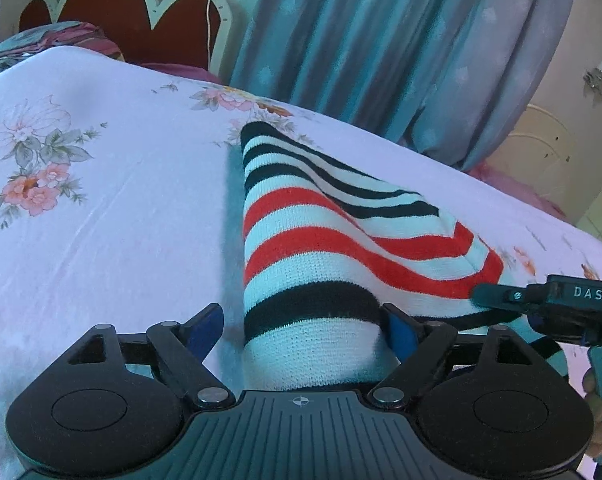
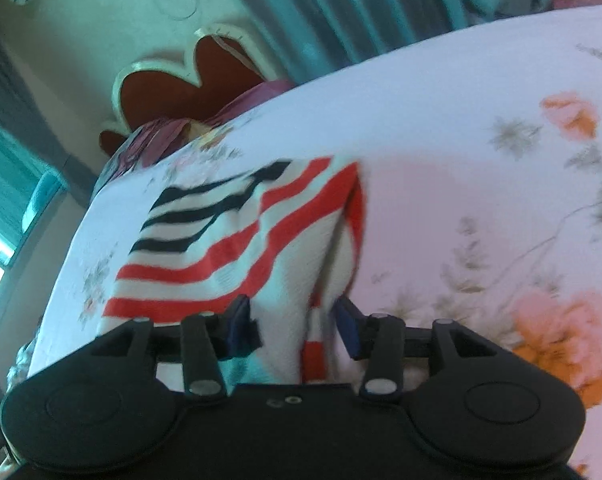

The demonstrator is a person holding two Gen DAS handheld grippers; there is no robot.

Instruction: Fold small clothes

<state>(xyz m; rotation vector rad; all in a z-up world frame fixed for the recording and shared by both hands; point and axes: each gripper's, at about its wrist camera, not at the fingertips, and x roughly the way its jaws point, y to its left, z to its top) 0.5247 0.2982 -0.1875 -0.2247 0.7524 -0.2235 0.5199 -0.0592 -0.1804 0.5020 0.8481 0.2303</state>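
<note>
**Striped knit folded on the flowered bed, both tongs at its near edge**

Left wrist view: the left gripper (image 1: pixel 301 328) stands wide apart, its blue pads on either side of the near end of the striped knit garment (image 1: pixel 321 232). The pad at 9 o'clock is clear of the cloth; the one at 3 o'clock sits right at the fold's edge, so the tongs look released, not clenched. The garment, banded white, red and black, lies on the floral bedsheet (image 1: pixel 101 220) and runs from 6 o'clock up toward 12. At 3 o'clock the right gripper's (image 1: pixel 501 300) black finger reaches in at the garment's corner. A red scalloped headboard (image 1: pixel 141 12) sits at 11 o'clock, blue curtains (image 1: pixel 361 40) at 1.

Right wrist view, blurred: the right gripper (image 2: pixel 297 320) is partly parted with a raised fold of the garment (image 2: pixel 237 240) between its pads. Whether the pads press it, I cannot tell. The bedsheet (image 2: pixel 461 160) fills 1 to 5 o'clock.
</note>
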